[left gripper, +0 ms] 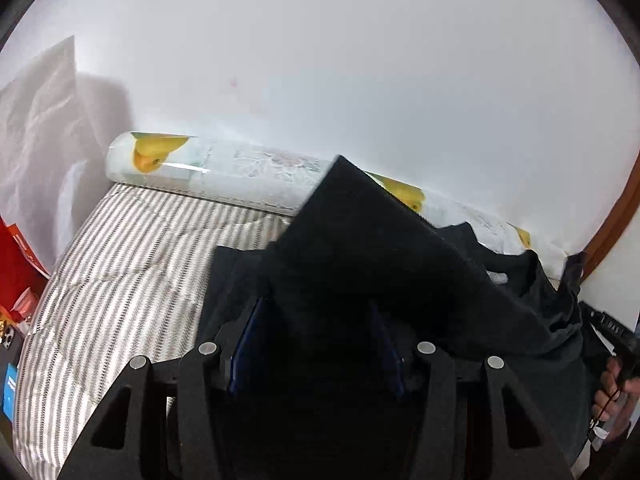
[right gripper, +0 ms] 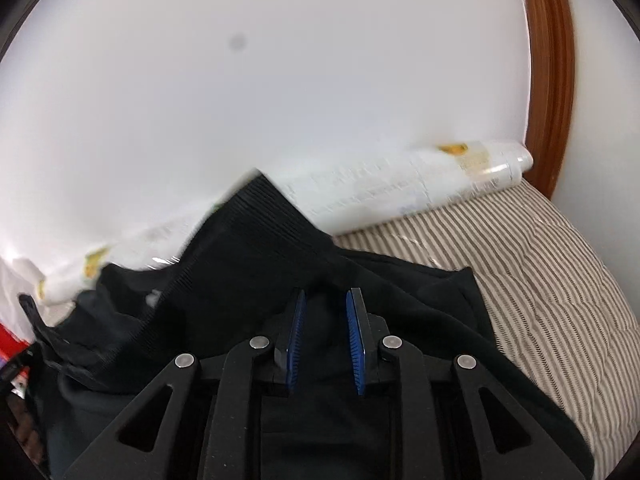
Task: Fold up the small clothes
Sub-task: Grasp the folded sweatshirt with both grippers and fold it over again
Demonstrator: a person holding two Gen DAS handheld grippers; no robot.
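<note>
Left tongs (left gripper: 320,344) spread wide, black garment (left gripper: 372,248) draped between and over blue pads.
Right tongs (right gripper: 326,340) parted, gripping nothing, same garment beneath on striped bed (right gripper: 552,264). Printed plastic roll (left gripper: 208,164) beyond both tongs against wall; print unreadable. Red packaging (left gripper: 16,264) far left.

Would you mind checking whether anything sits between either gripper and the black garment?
Nothing visible does. The black garment drapes directly over the left gripper, and the right gripper has its jaws apart with the cloth right at its fingertips.
</note>
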